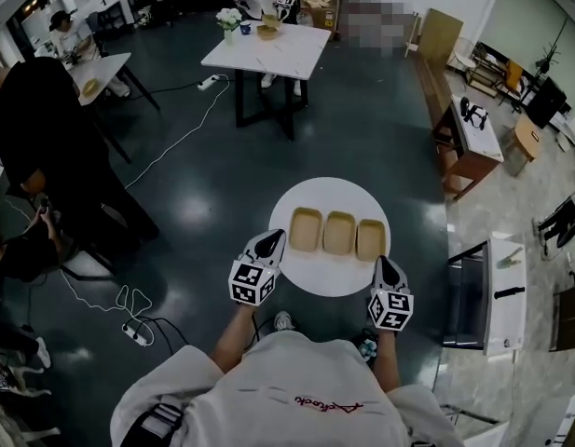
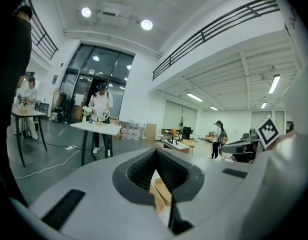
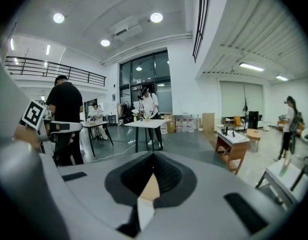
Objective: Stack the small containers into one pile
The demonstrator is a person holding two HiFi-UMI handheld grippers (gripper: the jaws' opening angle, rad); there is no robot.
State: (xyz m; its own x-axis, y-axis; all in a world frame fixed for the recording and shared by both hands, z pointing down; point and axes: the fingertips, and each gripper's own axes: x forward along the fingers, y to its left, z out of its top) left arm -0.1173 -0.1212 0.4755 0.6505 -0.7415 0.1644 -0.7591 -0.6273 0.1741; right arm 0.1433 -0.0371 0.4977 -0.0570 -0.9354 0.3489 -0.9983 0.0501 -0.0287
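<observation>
white table point(image 1: 329, 285) | three empty containers point(image 1: 340, 233) side by side | left tool point(image 1: 270, 242), right tool point(image 1: 386, 267) pressed together

The three small containers point(image 1: 339, 233) are pale tan, on a plain white round table point(image 1: 324, 285). The left gripper point(image 1: 271, 240) and the right gripper point(image 1: 384, 268) are light grey with black ribbed insides, and each carries a cube patterned with black-and-white square markers. The floor point(image 1: 222, 184) is a glossy dark blue-grey. At twelve o'clock, a second table point(image 1: 268, 54) has a white top and black legs. At six o'clock, the person's shirt point(image 1: 268, 380) is off-white with red lettering.
</observation>
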